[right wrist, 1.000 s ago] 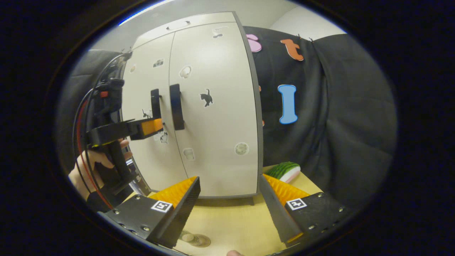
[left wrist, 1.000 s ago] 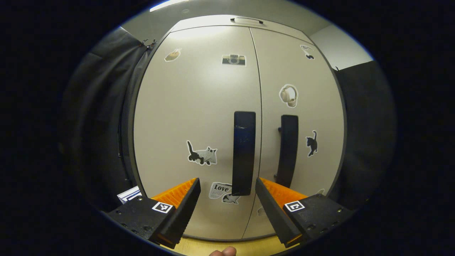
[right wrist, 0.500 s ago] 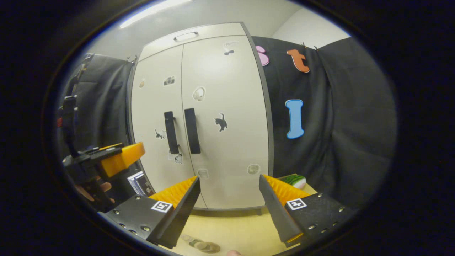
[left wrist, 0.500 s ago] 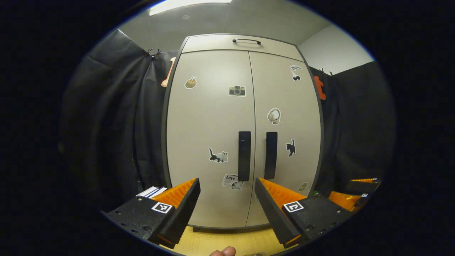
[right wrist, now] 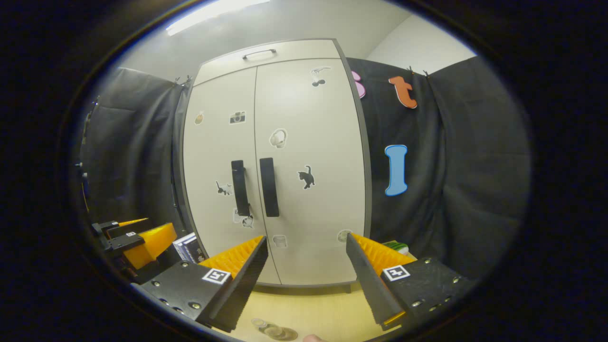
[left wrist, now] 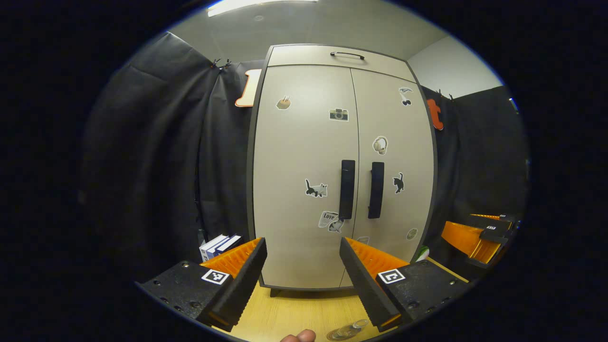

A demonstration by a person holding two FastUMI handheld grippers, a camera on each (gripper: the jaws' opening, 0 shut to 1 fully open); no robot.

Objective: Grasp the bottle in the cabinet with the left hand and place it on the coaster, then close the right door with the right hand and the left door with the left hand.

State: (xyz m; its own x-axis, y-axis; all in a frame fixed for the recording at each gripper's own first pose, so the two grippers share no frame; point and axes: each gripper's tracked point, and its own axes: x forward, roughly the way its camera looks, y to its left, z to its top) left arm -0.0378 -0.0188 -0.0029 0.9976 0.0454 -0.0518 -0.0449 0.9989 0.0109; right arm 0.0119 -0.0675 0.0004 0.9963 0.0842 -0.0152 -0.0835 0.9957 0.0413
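Left gripper view: wooden surface [left wrist: 294,313]; black cloth wall; one cabinet [left wrist: 304,156], both doors shut, two black handles; left gripper [left wrist: 302,275], fingers apart, empty; bottle [left wrist: 349,329] lying at near edge.
Right gripper view: right gripper [right wrist: 306,280], fingers apart, empty; coaster [right wrist: 278,332] at near edge.

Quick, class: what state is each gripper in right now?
Left gripper: open, holding nothing.
Right gripper: open, holding nothing.
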